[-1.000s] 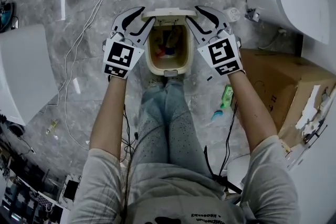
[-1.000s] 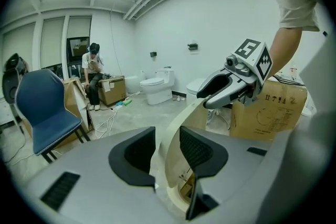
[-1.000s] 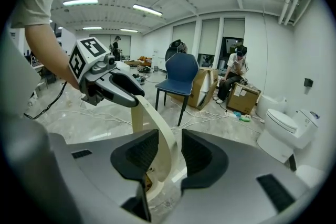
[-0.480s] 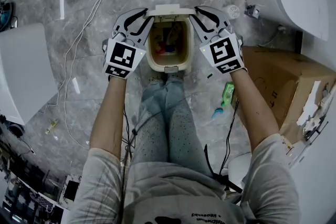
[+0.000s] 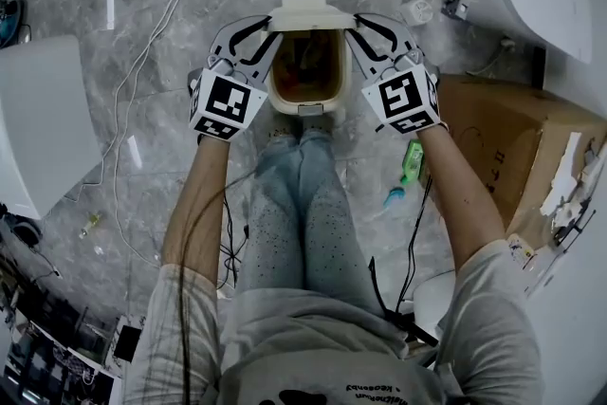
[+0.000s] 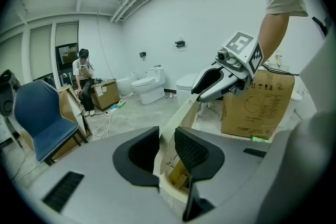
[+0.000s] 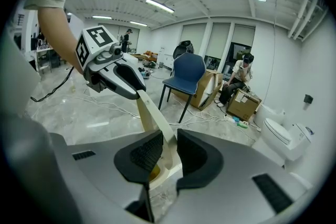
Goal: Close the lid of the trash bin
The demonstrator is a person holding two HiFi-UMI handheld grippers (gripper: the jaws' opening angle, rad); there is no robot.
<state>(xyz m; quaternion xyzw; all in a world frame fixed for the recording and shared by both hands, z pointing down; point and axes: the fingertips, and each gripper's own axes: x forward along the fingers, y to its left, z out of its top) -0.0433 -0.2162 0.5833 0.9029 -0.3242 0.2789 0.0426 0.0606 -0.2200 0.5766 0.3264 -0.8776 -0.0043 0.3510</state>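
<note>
Head view puts the lid (image 5: 305,14) raised at the far edge of the trash bin (image 5: 334,105), upper centre of frame, with the bin mouth uncovered. My left claw (image 5: 264,31) is clamped on the lid's left edge and my right claw (image 5: 351,28) on its right edge. I'd swing both hands toward me evenly, so the hinge doesn't twist, and release only once it seats.

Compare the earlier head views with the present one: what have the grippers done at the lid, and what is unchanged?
The left gripper and right gripper, wide open beside the raised lid before, have closed, each clamping one side edge; the lid looks tipped. The trash bin stays put, still open.
</note>
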